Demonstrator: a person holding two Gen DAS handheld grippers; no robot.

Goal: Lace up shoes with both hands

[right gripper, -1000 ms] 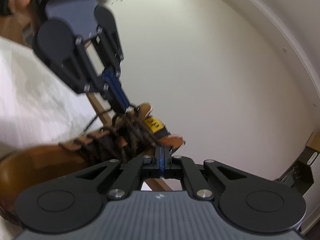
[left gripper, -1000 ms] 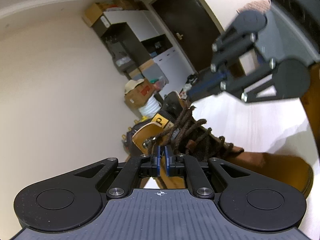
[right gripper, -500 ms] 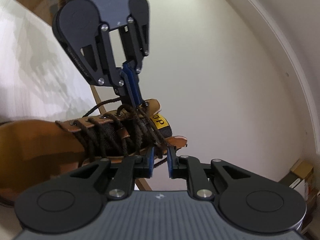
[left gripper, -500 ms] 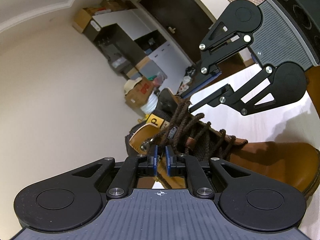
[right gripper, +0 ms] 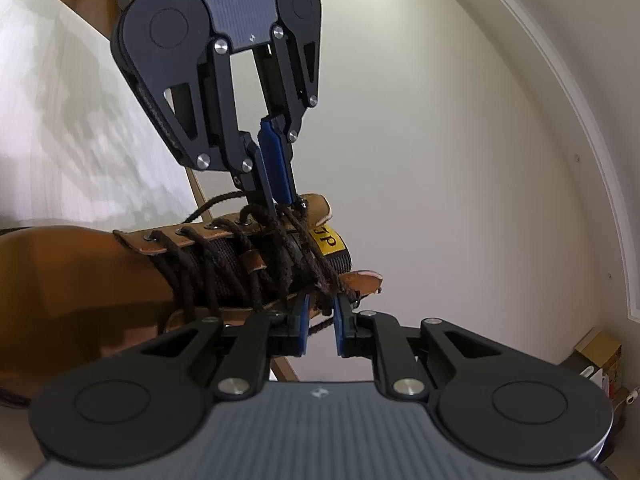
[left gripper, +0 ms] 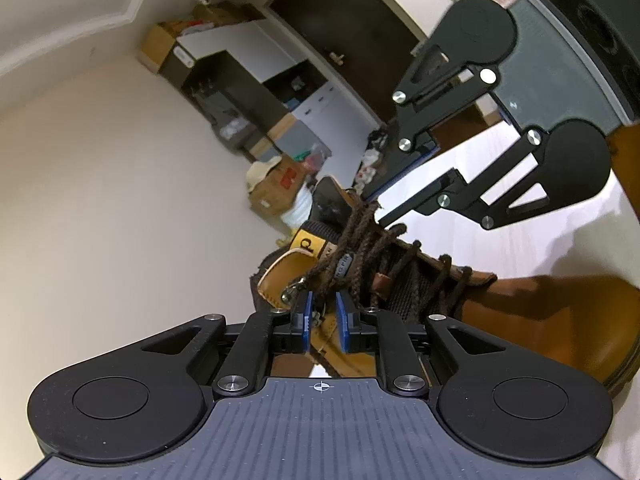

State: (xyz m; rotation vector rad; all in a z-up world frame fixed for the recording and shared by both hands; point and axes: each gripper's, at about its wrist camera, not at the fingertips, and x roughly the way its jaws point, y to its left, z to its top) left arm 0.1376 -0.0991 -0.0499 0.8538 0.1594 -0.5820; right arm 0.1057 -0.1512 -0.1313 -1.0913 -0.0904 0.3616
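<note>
Tan boot (left gripper: 552,320) lies on the white surface (left gripper: 500,184), collar end sticking past the surface edge. Dark brown lace (left gripper: 360,240) crisscrosses the eyelets and bunches into a thick tangle at the top hooks, over the tongue with the yellow tag (left gripper: 306,245).

We have our left tongs (left gripper: 322,314) at the near collar flap, blue pads spread with a clear gap. A lace strand and a metal hook (left gripper: 292,290) sit just ahead of the gap; nothing pinched that we can see. Right tongs (right gripper: 320,316) sit at the opposite flap, pads also apart, with lace strands running down into the gap. Touching or not, we cannot tell; no clamp visible.

Judgement: both sides are set to grab lace at the top of the boot, knot or final cross not yet formed.

Risks from here:
- Strands overlap tightly, so closing could catch two or three at once, or the hook instead of the lace.
- Grabbing the wrong strand would tighten the tangle rather than free an end.
- Boot is unsecured and overhangs the edge; an uneven pull could drag or tip it off the surface.
- Both tongs crowd the same collar, so they could collide.

Cluttered shelves (left gripper: 240,92) and boxes behind, not involved.
</note>
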